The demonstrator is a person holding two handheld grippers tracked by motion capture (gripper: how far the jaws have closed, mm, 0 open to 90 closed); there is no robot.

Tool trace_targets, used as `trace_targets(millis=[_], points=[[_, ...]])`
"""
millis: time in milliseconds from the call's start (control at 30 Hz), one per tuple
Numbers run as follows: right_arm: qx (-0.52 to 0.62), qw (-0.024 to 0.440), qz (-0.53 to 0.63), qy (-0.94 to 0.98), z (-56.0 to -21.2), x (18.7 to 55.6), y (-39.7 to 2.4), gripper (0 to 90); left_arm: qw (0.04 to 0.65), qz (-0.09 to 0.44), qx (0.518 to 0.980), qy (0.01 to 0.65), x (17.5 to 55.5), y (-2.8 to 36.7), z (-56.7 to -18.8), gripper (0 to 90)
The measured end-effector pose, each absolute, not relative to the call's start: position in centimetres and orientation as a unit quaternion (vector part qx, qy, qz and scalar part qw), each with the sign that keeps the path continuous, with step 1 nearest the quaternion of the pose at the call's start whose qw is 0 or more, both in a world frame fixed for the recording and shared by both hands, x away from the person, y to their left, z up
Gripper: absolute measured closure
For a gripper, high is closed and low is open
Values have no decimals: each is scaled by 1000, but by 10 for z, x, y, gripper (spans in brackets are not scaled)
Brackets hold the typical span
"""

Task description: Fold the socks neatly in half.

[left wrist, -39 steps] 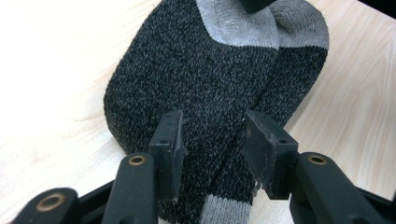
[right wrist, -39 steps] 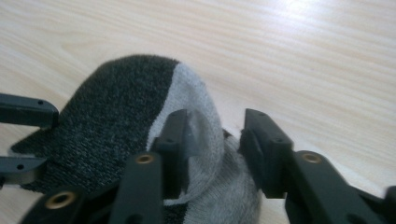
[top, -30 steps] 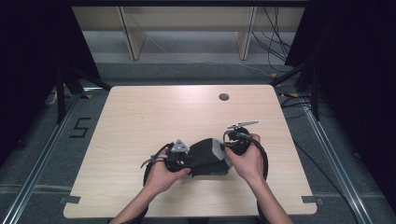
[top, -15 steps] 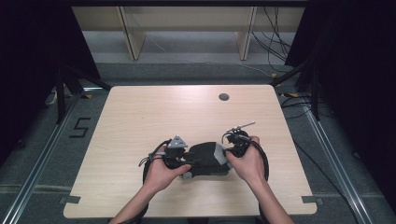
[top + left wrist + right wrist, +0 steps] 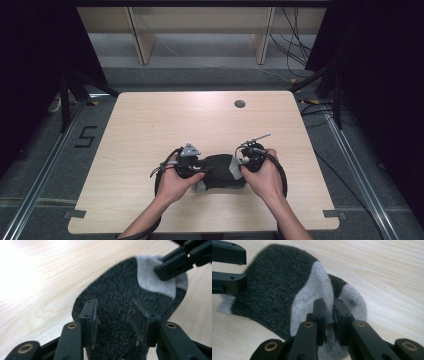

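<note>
Near front edge of table (image 5: 150,120), well short of grommet hole (image 5: 239,104), I see dark grey sock (image 5: 220,172) lying flat. My right gripper (image 5: 329,315) pinching fold of its light grey heel, jaws just easing apart. My left gripper (image 5: 115,315) spread, straddling sock's dark end, pads not pressing.

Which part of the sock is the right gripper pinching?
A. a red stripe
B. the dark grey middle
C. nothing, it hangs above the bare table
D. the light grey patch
D: in the right gripper view, the right gripper has its jaws nearly together on a raised fold of the light grey patch of the sock.
</note>
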State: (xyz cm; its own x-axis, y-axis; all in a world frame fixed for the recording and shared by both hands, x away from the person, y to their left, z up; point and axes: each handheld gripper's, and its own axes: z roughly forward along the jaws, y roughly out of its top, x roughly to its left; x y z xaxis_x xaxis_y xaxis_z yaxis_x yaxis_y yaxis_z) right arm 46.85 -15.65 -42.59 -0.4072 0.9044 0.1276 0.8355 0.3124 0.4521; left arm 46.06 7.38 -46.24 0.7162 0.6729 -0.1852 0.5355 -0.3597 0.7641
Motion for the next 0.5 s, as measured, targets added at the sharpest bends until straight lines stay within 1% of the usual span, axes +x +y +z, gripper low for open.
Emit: trace_targets(millis=[67, 133, 167, 200, 233, 267, 300, 333, 367, 500], points=[[528, 81, 228, 814, -429, 468, -156, 769, 422, 83, 825, 367, 460, 70, -468, 564], [507, 125, 238, 819, -425, 467, -155, 650, 420, 85, 827, 364, 460, 69, -471, 565], [492, 151, 249, 821, -420, 464, -154, 636, 419, 86, 827, 364, 460, 69, -471, 569], [481, 166, 261, 820, -416, 461, -152, 636, 419, 86, 828, 363, 459, 69, -471, 571], [463, 196, 279, 818, -409, 457, -151, 663, 417, 86, 830, 360, 459, 68, -472, 572], [451, 209, 286, 819, -405, 454, -149, 700, 413, 90, 832, 359, 459, 68, -472, 573], [444, 208, 290, 822, -405, 452, -147, 740, 413, 89, 833, 357, 459, 67, -472, 574], [443, 189, 295, 825, -407, 452, -145, 770, 411, 90, 834, 357, 459, 66, -472, 575], [437, 183, 286, 833, -412, 454, -145, 786, 410, 90, 835, 356, 459, 66, -472, 574], [455, 168, 258, 836, -434, 463, -150, 803, 409, 90, 836, 354, 459, 66, -473, 576]])
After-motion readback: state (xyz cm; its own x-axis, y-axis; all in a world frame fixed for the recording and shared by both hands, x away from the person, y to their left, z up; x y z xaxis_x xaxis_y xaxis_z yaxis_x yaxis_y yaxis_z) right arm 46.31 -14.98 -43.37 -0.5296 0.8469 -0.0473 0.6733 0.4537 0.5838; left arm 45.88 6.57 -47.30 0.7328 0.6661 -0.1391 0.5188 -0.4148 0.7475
